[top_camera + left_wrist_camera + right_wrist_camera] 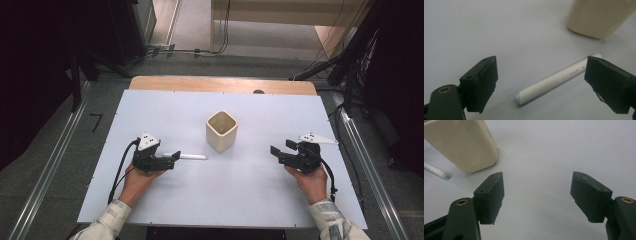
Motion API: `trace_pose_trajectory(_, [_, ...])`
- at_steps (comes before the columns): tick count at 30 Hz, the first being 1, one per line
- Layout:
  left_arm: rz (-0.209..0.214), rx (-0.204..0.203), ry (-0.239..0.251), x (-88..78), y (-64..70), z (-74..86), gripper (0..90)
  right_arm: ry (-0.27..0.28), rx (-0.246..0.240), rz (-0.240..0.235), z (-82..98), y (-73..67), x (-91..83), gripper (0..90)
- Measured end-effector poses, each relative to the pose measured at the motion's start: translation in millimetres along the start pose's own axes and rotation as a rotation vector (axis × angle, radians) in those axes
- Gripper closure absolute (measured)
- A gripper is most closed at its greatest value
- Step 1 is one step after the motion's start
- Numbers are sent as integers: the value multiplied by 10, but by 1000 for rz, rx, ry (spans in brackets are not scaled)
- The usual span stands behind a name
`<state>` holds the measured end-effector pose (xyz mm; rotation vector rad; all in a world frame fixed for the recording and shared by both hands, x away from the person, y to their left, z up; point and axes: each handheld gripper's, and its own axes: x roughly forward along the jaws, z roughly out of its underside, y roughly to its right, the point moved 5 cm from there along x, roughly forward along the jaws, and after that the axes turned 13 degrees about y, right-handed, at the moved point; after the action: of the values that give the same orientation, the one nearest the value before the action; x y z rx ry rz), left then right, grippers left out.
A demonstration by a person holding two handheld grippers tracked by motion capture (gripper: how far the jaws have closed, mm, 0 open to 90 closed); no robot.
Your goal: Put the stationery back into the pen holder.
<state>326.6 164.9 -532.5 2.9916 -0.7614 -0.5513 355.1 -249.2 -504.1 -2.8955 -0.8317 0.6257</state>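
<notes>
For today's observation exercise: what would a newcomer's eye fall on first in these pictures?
A cream square cup stands upright mid-table on the pale sheet. Left of it a white pen lies flat between the open jaws of the left gripper. The right gripper rests open to the cup's right.

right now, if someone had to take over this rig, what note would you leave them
Left gripper: jaws open, astride the white marker lying flat on the table; not gripped yet.
Right gripper: open, empty, resting to the right of the cream square cup.
Cup stands upright mid-table, apparently empty; the marker lies left of it.
Done: approach to the marker.
Left, probably: close on the marker, lift it, likely drop it in the cup.
</notes>
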Motion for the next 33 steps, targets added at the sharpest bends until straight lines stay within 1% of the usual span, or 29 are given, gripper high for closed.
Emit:
trace_pose_trajectory(2, [10,2,-12,22,3,4,132,0,2,-1,0,1,2,253])
trace_pose_trajectory(6, [28,26,-27,65,24,3,148,-3,3,-1,3,-4,7,253])
trace_pose_trajectory(9, [34,52,-39,95,41,3,152,-3,3,-3,3,0,6,253])
trace_pose_trajectory(11, [41,61,-45,114,45,7,170,-4,5,-4,3,4,5,253])
trace_pose_trajectory(14, [55,69,-56,141,45,13,191,-4,4,-5,4,3,6,253])
trace_pose_trajectory(22, [75,84,-84,192,40,45,239,-8,7,-5,7,8,8,253])
trace_pose_trajectory(24, [78,102,-93,200,52,39,241,-10,8,-5,8,7,10,253])
trace_pose_trajectory(33, [105,132,-112,233,90,37,293,-10,8,-8,10,6,14,253])
